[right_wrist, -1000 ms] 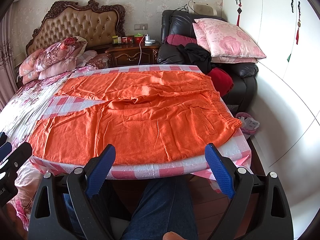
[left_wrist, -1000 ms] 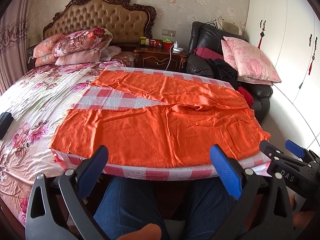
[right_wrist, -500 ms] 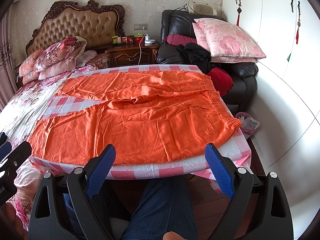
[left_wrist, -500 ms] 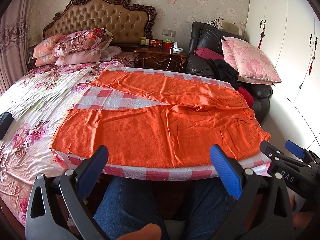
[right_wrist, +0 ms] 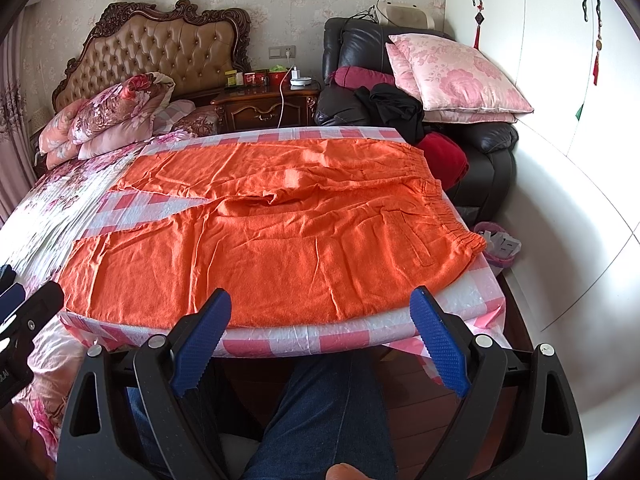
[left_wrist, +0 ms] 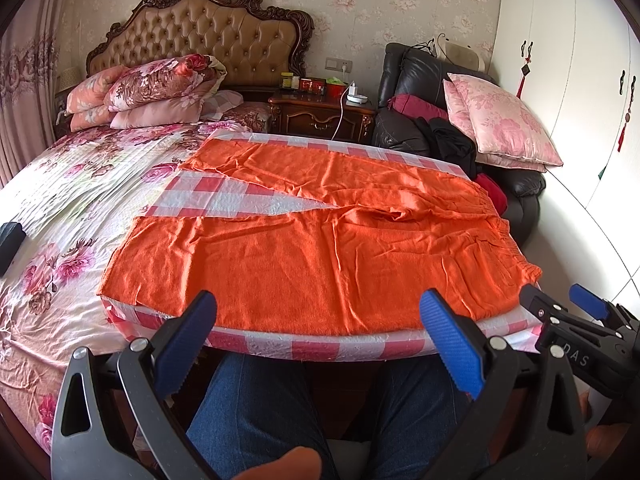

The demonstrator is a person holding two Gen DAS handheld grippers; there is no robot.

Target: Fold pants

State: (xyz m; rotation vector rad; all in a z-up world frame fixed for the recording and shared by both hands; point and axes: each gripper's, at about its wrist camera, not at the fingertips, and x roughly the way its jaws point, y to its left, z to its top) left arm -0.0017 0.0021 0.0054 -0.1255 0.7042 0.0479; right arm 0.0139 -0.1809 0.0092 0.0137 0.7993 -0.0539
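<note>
Orange pants point(left_wrist: 320, 248) lie spread flat on a pink-and-white checked board point(left_wrist: 224, 196), legs apart and pointing left, waistband at the right. They also show in the right wrist view point(right_wrist: 280, 240). My left gripper point(left_wrist: 318, 320) is open and empty, held before the board's near edge, below the near leg. My right gripper point(right_wrist: 320, 320) is open and empty, also before the near edge, toward the waistband side. The right gripper also shows at the right of the left wrist view point(left_wrist: 580, 316).
The board rests on a floral bed point(left_wrist: 72, 208) with stacked pillows point(left_wrist: 152, 92) and a tufted headboard. A nightstand point(left_wrist: 320, 116), a black armchair point(left_wrist: 424, 92) with pink cushions and a white wardrobe point(left_wrist: 568, 60) stand behind and right. My jeans-clad legs point(left_wrist: 256, 412) are below.
</note>
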